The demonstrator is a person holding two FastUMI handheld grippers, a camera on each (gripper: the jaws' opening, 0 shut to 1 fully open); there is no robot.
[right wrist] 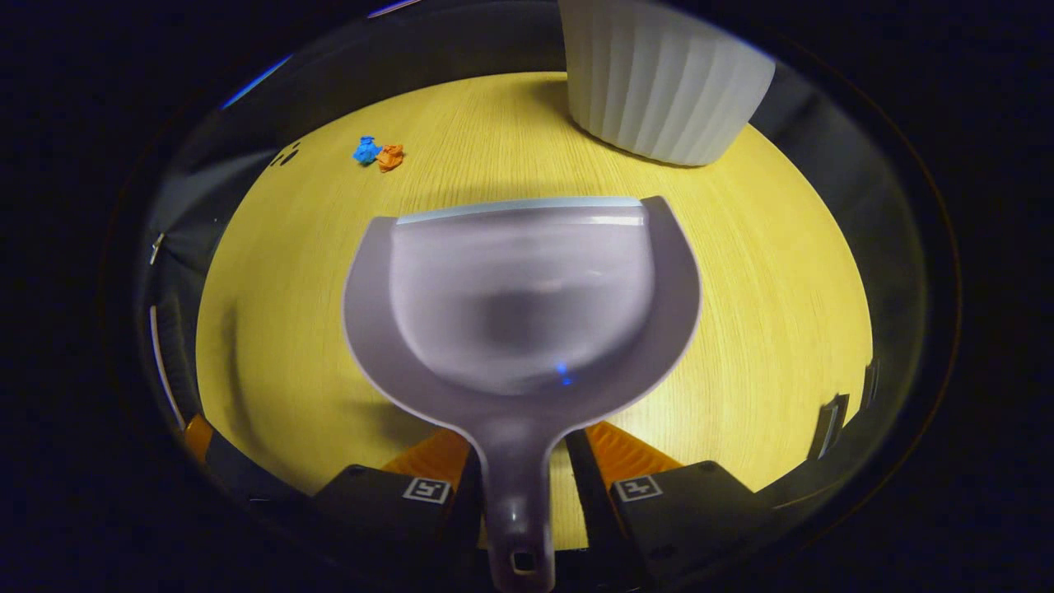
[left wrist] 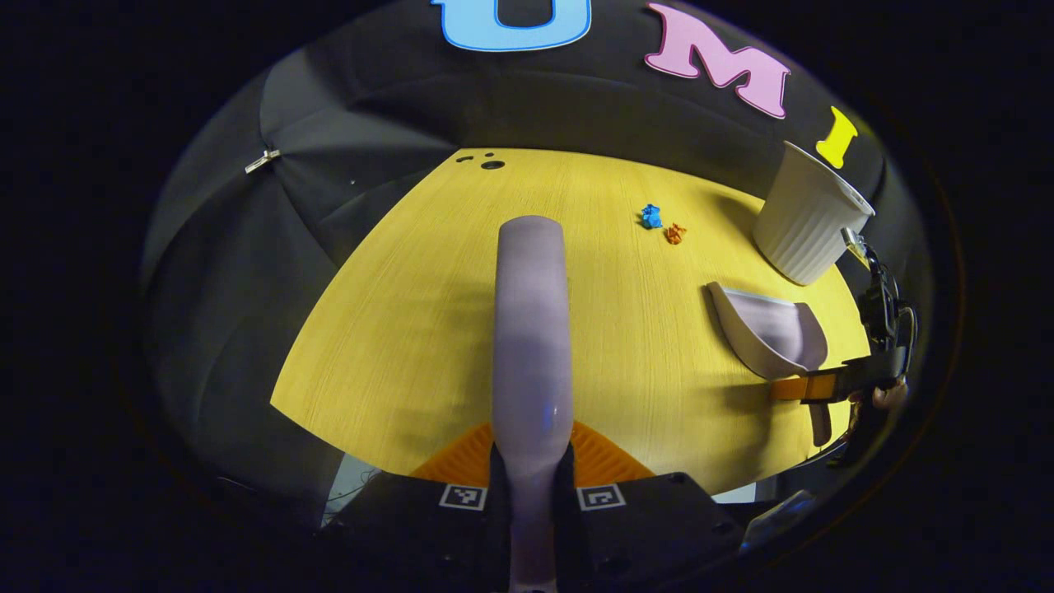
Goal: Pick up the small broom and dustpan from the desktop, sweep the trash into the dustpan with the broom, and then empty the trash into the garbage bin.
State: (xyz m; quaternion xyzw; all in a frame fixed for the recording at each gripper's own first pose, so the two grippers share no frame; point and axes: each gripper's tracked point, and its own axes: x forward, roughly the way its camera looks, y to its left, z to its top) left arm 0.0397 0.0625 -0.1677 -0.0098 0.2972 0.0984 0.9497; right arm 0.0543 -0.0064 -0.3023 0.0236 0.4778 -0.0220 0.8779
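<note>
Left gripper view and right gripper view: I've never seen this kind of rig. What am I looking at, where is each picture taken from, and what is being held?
There is no robot: a person holds a two-finger hand-held gripper in each hand, and a fisheye camera rides on each, looking forward along its fingers.

In the left gripper view, the left hand-held gripper is shut on the pale lilac plastic broom. At the right of that view, the other gripper holds the dustpan.

In the right gripper view, the right hand-held gripper is shut on the handle of the pale lilac plastic dustpan.

On the yellow wooden desktop lie a crumpled blue paper scrap and a crumpled orange paper scrap, side by side, and a white ribbed garbage bin stands there.
</note>
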